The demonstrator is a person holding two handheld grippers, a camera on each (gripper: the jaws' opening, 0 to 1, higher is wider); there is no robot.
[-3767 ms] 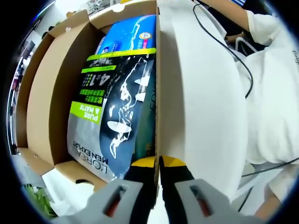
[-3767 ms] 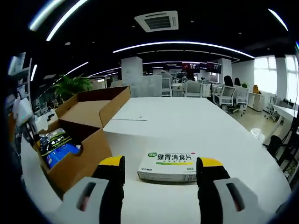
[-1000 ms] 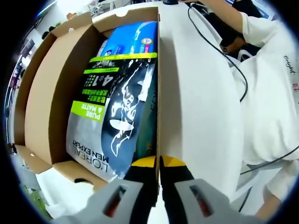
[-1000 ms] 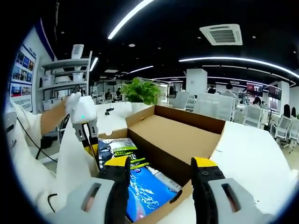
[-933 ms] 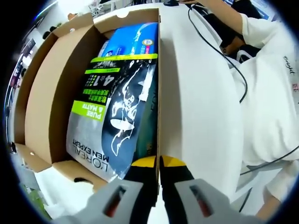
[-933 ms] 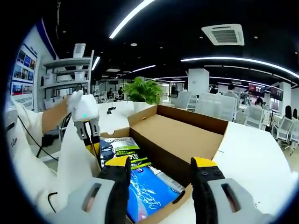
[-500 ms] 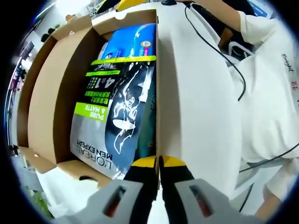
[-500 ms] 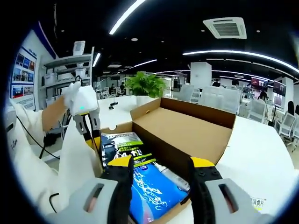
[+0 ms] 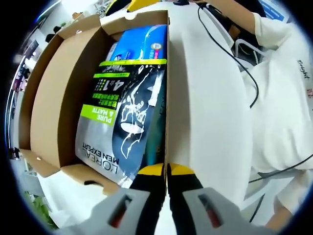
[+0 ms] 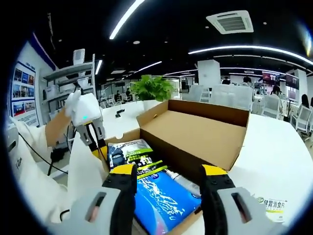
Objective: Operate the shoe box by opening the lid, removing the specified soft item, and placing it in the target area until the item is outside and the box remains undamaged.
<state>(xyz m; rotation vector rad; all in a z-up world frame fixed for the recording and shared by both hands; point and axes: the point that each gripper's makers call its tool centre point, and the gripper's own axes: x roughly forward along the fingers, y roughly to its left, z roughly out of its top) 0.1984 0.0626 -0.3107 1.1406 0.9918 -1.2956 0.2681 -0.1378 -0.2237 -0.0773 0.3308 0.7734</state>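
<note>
Cardboard makes up the left of the left gripper view: the shoe box (image 9: 51,105) is seen open, its brown inner wall and bottom flap exposed. Inside it a grey-and-black pouch (image 9: 120,122) with green bands and "MEN EXPERT" lettering is laid flat, and a blue pouch (image 9: 142,44) is tucked at its far end, partly under it. To the right of the pouches the near side wall of the box is seen edge-on as a thin brown line, with its white outer face (image 9: 205,107) spread beyond it. The left gripper (image 9: 165,171) is closed on that wall — the yellow-tipped jaws are pressed together with the cardboard edge between them. Further right a black cable (image 9: 230,54) is draped across the white face, and a person's white sleeve (image 9: 283,98) is seen at the edge.

In the right gripper view, the person's sleeve (image 10: 29,166) is at the far left, and next to it the left gripper (image 10: 95,142) is seen pinching the near box wall. The shoe box (image 10: 195,142) sits in the middle on a white table (image 10: 279,161), its lid swung back and standing open behind it. Both pouches are still inside — the grey-and-black pouch (image 10: 128,152) further back, the blue pouch (image 10: 164,196) nearest. The right gripper (image 10: 167,177) is held just over the blue pouch, its jaws well apart and nothing between them. At the right, a small white medicine carton (image 10: 270,203) lies on the table beside the box.
</note>
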